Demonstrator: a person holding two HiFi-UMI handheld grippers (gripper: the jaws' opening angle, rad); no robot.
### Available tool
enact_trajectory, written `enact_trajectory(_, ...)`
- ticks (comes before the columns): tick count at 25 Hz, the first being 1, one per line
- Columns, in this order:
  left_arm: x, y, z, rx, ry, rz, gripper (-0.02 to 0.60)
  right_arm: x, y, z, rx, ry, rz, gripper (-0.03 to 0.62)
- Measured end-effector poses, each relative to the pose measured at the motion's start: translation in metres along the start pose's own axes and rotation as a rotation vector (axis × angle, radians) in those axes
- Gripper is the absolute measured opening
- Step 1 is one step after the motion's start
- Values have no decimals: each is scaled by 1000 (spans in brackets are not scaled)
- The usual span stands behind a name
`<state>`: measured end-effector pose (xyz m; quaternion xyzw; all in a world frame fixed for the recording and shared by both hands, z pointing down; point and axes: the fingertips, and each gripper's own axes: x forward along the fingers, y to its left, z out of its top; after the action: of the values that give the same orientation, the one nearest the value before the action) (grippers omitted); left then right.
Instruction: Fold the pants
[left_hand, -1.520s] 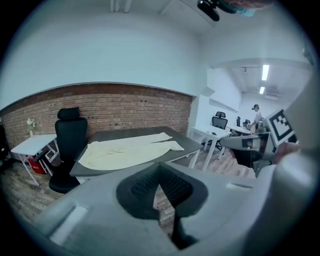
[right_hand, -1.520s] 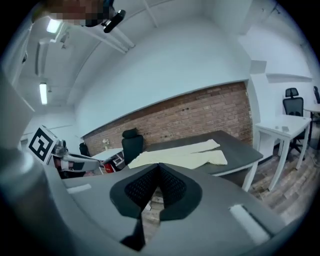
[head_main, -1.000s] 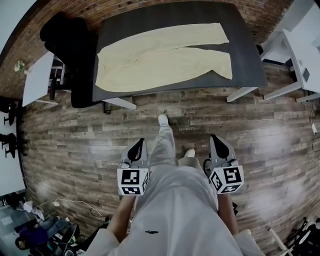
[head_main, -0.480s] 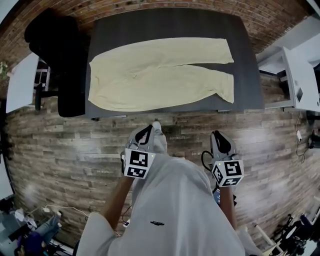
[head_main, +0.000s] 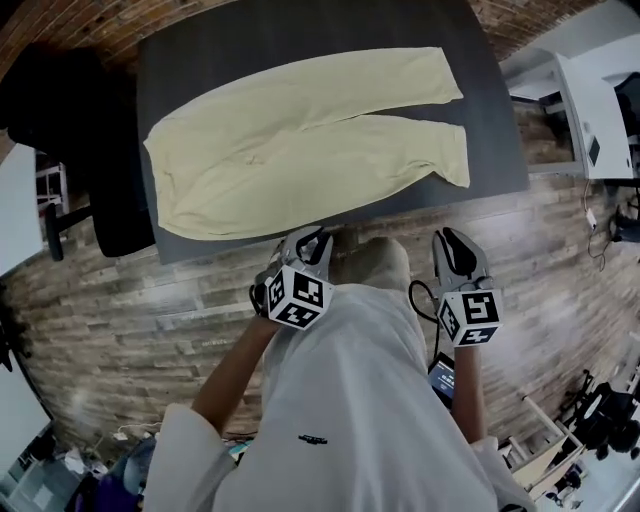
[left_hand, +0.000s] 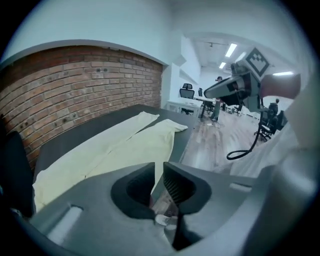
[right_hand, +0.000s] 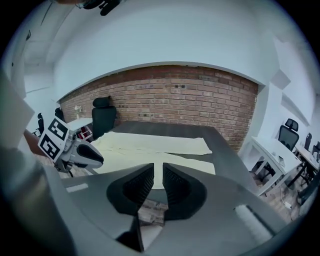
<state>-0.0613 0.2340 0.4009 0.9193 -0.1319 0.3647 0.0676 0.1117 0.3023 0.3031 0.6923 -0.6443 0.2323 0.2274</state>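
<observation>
Pale yellow pants (head_main: 300, 140) lie flat on the dark table (head_main: 250, 50), waist at the left, both legs running right. My left gripper (head_main: 308, 240) hovers over the floor just short of the table's near edge, below the near leg. My right gripper (head_main: 450, 243) is level with it, further right, also off the table. Both have just been opening their jaws to a narrow gap, with nothing between them. The left gripper view shows its jaws (left_hand: 159, 167) in front of the pants (left_hand: 125, 150). The right gripper view shows the same (right_hand: 158, 170), pants (right_hand: 150, 145) beyond.
A black chair (head_main: 60, 110) stands at the table's left end. White desks (head_main: 590, 100) stand to the right. A brick wall (right_hand: 165, 97) runs behind the table. The floor is wood plank (head_main: 150, 310).
The person has walked up to the table, so it fills more of the head view. Both grippers have moved forward to its near edge; the left one has rolled and dropped.
</observation>
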Motion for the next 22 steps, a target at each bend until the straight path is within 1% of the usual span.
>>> enact_trajectory(3,24,-2,-3,14,33,-37,54,10,-4,1,9,25,9,61)
enact_trajectory(6,46,-2,-9,17,72,-54,55,24,-7,-1,12,51,35,61)
enact_trajectory(11,81,3,-26,48,142,-64,63,52,-1,0,16,80,104,61)
enact_trajectory(15,105,0,-47,83,210,-92,68,66,7,-3,24,106,155,61)
enact_trajectory(18,121,0,-65,121,273,-113,84,73,4,-3,25,120,168,61)
enact_trajectory(22,135,3,-85,182,339,-131,87,82,-9,-10,35,141,154,61)
